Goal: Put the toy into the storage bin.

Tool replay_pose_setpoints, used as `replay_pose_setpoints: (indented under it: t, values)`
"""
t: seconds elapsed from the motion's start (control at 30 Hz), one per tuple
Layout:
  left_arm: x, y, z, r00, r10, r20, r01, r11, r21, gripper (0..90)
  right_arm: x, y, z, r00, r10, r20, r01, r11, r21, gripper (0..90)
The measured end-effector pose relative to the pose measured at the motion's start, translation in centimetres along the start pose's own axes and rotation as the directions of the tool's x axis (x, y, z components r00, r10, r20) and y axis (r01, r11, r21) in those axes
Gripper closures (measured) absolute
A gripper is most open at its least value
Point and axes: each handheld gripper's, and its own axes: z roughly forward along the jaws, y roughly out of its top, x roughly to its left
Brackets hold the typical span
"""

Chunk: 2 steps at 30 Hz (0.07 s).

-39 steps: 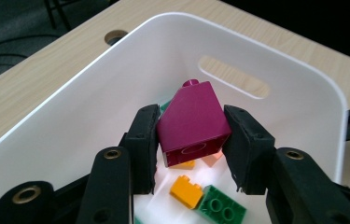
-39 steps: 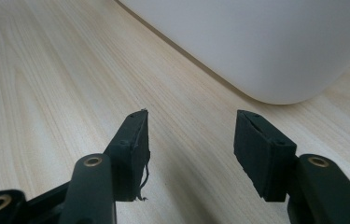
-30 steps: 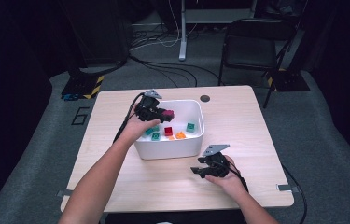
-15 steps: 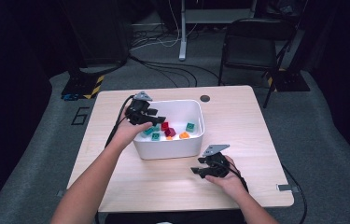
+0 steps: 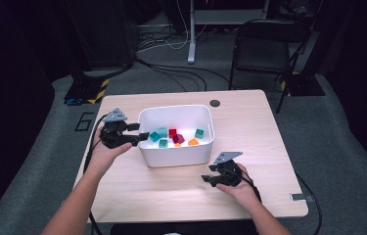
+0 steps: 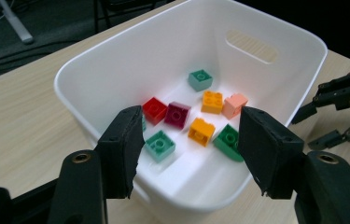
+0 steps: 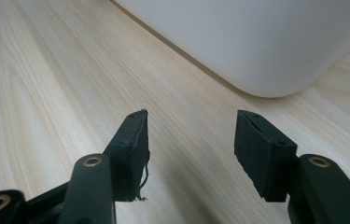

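A white bin (image 5: 176,108) stands mid-table and holds several toy bricks: red (image 6: 155,109), maroon (image 6: 177,114), two orange (image 6: 212,101), peach (image 6: 235,105), teal (image 6: 200,79) and green (image 6: 228,140). My left gripper (image 5: 141,131) hovers just outside the bin's left wall, pointing at it. Its jaws have just been opening and stand wide with nothing between them; in the left gripper view this gripper (image 6: 192,112) looks down into the bin (image 6: 60,79). My right gripper (image 5: 207,174) rests low on the table in front of the bin, open and empty, facing the bin's wall (image 7: 238,37).
The wooden table (image 5: 269,147) has a small dark round cap (image 5: 215,103) behind the bin. A black folding chair (image 5: 264,49) and floor cables lie beyond the far edge. My right gripper (image 6: 336,112) also appears past the bin in the left gripper view.
My left gripper has drawn back leftward from above the bin to beside its left wall, and its jaws have opened. The dark red brick it carried now lies in the bin. The right gripper stayed put.
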Motion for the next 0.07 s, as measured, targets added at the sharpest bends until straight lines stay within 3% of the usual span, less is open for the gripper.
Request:
replay_pose_setpoints:
  t: [0.07]
  values:
    - [0.18, -0.9, -0.89, 0.9998, -0.004, -0.019, 0.004, 1.0, -0.006, 40.1, -0.16, -0.1, -0.11, 0.9999, 0.009, 0.009, -0.009, 1.0, 0.0, 44.3]
